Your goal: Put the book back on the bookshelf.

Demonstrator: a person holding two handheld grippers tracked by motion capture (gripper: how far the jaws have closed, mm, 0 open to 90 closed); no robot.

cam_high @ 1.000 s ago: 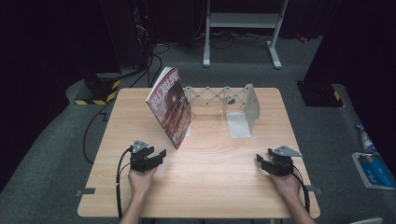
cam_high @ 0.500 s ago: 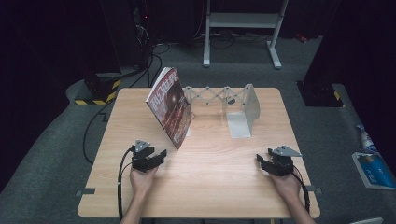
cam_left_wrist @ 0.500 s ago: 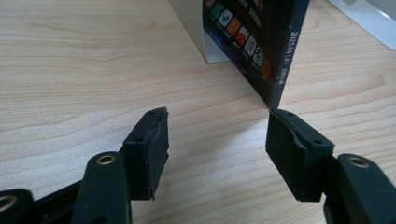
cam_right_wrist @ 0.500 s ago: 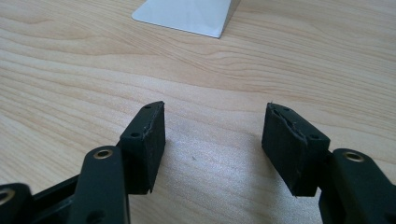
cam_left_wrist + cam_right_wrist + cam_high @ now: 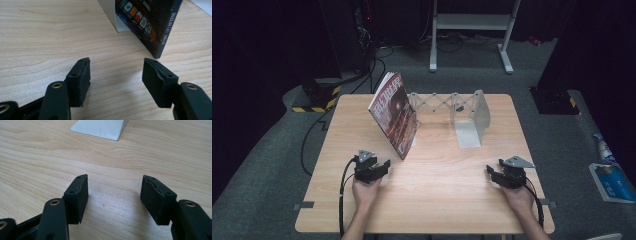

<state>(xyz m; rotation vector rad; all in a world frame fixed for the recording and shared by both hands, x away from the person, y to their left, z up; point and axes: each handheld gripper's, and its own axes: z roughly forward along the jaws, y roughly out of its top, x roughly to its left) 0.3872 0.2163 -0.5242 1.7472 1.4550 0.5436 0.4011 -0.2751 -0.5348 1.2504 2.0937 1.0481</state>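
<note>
A dark red magazine [image 5: 393,114] leans tilted against the left end of a white extendable book rack [image 5: 472,117] at the back of the wooden table [image 5: 437,170]. My left gripper [image 5: 379,164] rests on the table just in front of the magazine's lower corner [image 5: 157,37], jaws open with nothing between them [image 5: 115,67]. My right gripper [image 5: 493,172] rests near the front right, open and empty [image 5: 115,185], pointing toward the rack's right foot plate [image 5: 100,127].
Cables trail from both grippers off the table's front edge. Beyond the table stand a white frame [image 5: 472,30], a black box with yellow-black tape [image 5: 317,95] and floor cables. A blue packet [image 5: 609,180] lies on the floor at right.
</note>
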